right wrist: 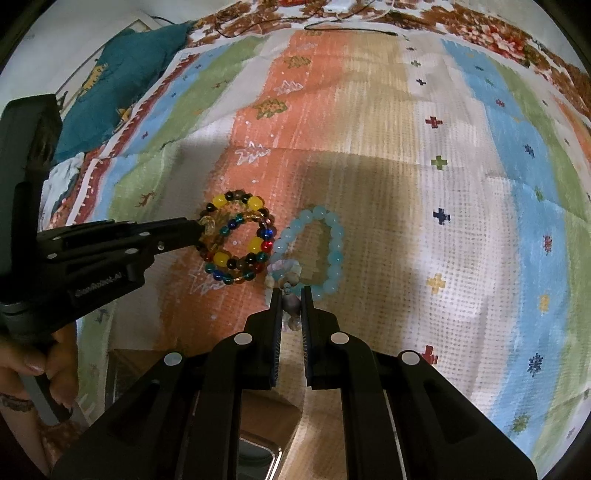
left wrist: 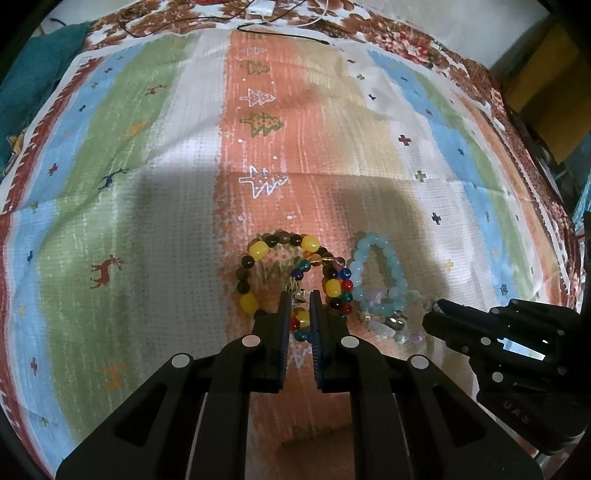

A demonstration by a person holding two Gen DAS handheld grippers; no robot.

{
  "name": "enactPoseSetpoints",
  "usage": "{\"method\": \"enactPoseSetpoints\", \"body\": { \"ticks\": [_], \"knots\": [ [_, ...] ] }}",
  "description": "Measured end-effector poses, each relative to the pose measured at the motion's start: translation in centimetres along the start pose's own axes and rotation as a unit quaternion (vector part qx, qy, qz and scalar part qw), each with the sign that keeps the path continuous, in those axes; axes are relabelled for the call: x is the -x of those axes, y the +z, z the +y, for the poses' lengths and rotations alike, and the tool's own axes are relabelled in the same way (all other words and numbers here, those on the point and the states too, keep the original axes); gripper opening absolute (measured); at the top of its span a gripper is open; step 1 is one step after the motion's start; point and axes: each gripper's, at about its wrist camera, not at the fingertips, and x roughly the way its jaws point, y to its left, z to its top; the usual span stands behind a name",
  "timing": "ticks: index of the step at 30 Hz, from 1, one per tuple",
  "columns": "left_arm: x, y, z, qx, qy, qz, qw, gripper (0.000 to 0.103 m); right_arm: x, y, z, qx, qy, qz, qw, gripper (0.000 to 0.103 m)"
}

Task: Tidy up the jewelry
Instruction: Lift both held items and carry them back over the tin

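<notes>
A yellow-and-dark beaded bracelet (left wrist: 258,251) lies tangled with a multicolour glass-bead bracelet (left wrist: 343,286) on the striped cloth (left wrist: 147,221). My left gripper (left wrist: 300,295) is shut on the multicolour bracelet's near beads; it also shows in the right wrist view (right wrist: 197,225). A light blue bead bracelet (left wrist: 376,273) lies just right of them, with a pale crystal bracelet (left wrist: 391,325) at its near end. My right gripper (right wrist: 291,291) is shut on the pale crystal bracelet's beads (right wrist: 291,306). The blue bracelet (right wrist: 334,251) lies just ahead of it.
A teal cushion (right wrist: 122,77) lies at the far left. Cables and a white charger (left wrist: 258,9) sit at the cloth's far edge. A metal tray corner (right wrist: 258,458) shows below my right gripper. A wooden surface (right wrist: 266,406) lies near the front edge.
</notes>
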Motion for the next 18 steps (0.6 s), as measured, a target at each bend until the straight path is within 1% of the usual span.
{"method": "enactPoseSetpoints", "body": {
  "ticks": [8, 12, 15, 18],
  "knots": [
    [1.2, -0.7, -0.5, 0.001, -0.007, -0.009, 0.9999, 0.01, 1.9, -0.3, 1.2, 0.011, 0.008, -0.02, 1.0, 0.011],
    [2.0, -1.2, -0.9, -0.007, 0.003, -0.019, 0.9998, 0.01, 2.7, -0.7, 1.5, 0.016, 0.006, -0.028, 0.999, 0.011],
    [2.7, -1.6, -1.2, -0.009, 0.001, -0.024, 0.9997, 0.01, 3.3, -1.0, 1.8, 0.018, 0.007, -0.036, 0.999, 0.011],
    [3.1, -2.1, -1.8, -0.02, 0.01, -0.029, 0.9993, 0.01, 3.9, -1.2, 1.9, 0.02, 0.008, -0.042, 0.999, 0.011]
  ]
}}
